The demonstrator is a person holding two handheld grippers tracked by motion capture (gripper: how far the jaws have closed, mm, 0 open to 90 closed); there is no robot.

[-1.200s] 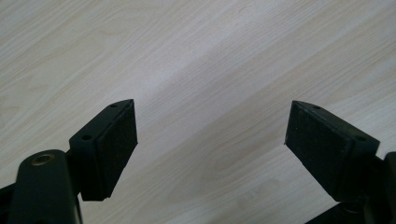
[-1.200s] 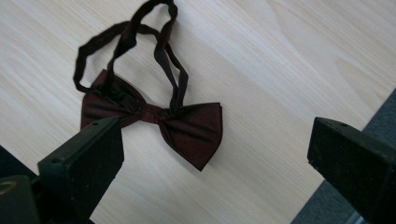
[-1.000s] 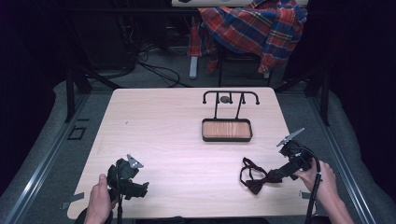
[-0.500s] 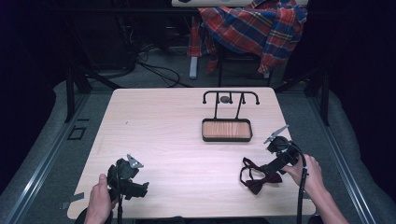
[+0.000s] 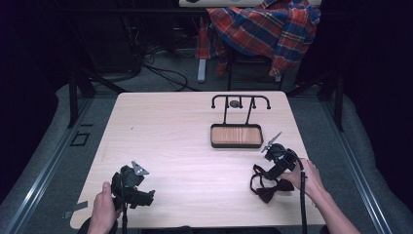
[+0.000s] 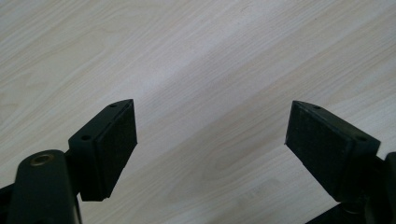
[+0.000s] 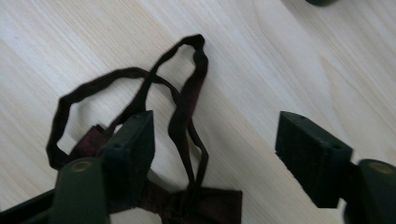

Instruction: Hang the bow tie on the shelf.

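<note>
A dark maroon bow tie (image 5: pixel 267 189) with a thin looped strap lies on the table near the front right. My right gripper (image 5: pixel 266 172) hangs just over it, pointing down and left. In the right gripper view the strap (image 7: pixel 186 112) runs between the jaws beside the left pad, and the bow itself (image 7: pixel 205 203) sits at the bottom. The right gripper (image 7: pixel 215 123) has just been closing, but its pads do not press on the strap. My left gripper (image 5: pixel 142 193) rests at the front left. It stands open (image 6: pixel 210 109) over bare wood.
A black wire stand (image 5: pixel 241 101) with a wooden tray (image 5: pixel 236 136) at its foot stands at the back right of the table (image 5: pixel 170 131). A plaid shirt (image 5: pixel 268 29) hangs over a chair behind the table.
My right gripper has moved left and down over the bow tie, and its jaws have narrowed. The left gripper has stayed put.
</note>
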